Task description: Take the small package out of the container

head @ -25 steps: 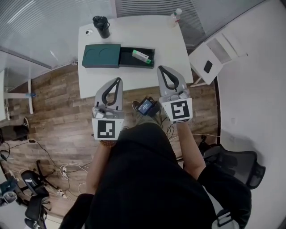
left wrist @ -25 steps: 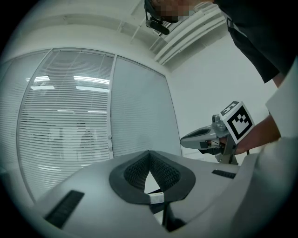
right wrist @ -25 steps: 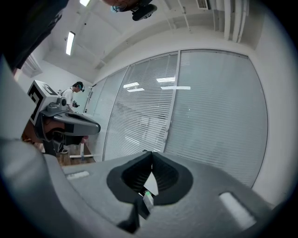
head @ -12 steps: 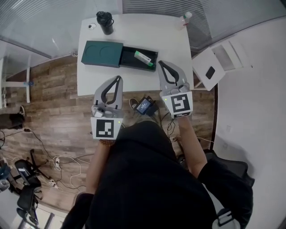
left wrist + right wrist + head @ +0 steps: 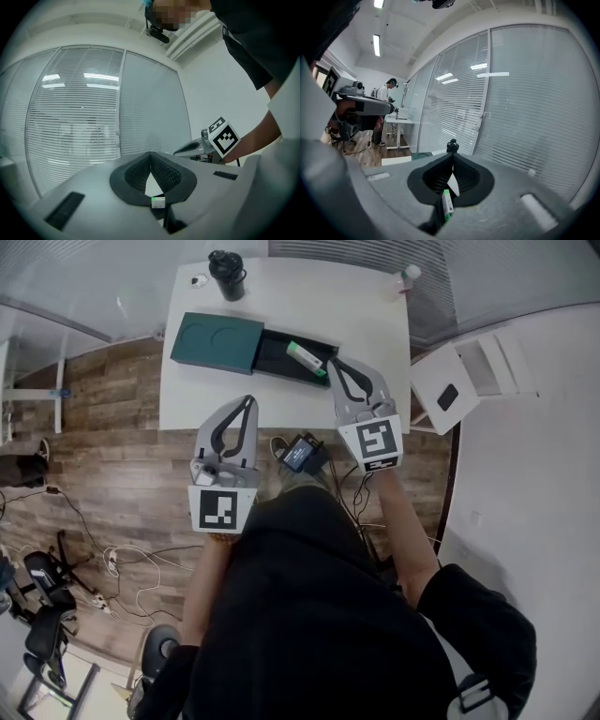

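Observation:
A dark green container [image 5: 281, 359] lies open on the white table [image 5: 375, 324], with its lid [image 5: 217, 341] slid off to the left. Inside it sits the small white and green package [image 5: 305, 355]. My right gripper [image 5: 332, 361] is shut and empty, its tip just right of the package at the container's near right corner. Through its own jaws the package [image 5: 447, 204] shows low and close. My left gripper [image 5: 250, 401] is shut and empty over the table's front edge, short of the container. The package [image 5: 158, 202] shows small below its closed tips.
A black bottle [image 5: 227, 275] stands at the table's far left and a small white bottle [image 5: 406, 277] at its far right corner. A white side cabinet [image 5: 459, 381] stands right of the table. A small device [image 5: 302, 454] and cables lie on the wooden floor.
Both grippers have moved forward toward the table. The right one went further and now reaches the container's right end beside the package. Both stayed shut.

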`<state>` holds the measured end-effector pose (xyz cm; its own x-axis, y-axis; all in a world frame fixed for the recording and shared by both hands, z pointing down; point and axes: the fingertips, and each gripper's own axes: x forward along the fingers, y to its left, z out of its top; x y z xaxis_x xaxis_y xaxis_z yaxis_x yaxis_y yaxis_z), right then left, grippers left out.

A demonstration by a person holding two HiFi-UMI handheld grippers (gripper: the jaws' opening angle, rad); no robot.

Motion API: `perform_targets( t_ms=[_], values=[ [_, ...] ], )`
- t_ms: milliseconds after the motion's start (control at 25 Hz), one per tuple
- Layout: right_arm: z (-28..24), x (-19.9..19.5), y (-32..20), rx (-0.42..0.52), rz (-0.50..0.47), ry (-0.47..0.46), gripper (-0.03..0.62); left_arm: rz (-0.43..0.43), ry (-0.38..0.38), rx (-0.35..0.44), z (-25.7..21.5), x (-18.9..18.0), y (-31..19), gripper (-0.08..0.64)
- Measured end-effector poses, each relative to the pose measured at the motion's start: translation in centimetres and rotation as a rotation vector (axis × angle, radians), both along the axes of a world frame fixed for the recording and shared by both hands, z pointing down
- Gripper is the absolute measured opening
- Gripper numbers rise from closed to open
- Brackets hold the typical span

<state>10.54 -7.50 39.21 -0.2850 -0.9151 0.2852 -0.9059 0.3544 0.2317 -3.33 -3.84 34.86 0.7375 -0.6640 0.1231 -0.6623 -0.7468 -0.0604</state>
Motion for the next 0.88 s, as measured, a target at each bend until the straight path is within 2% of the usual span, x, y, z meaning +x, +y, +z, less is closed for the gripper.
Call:
perform_targets(
  t_ms=[560, 880],
  values=[
    [4.2, 1.4, -2.2, -0.063, -0.063, 0.010, 0.000, -0.062, -0.018, -0.015, 1.4, 1.4, -1.2, 0.002],
    [7.6, 2.1, -3.1, -0.140, -0.088, 0.021, 0.000, -0.066, -0.013, -0.046, 2.0, 2.2, -1.6, 0.002]
  ],
)
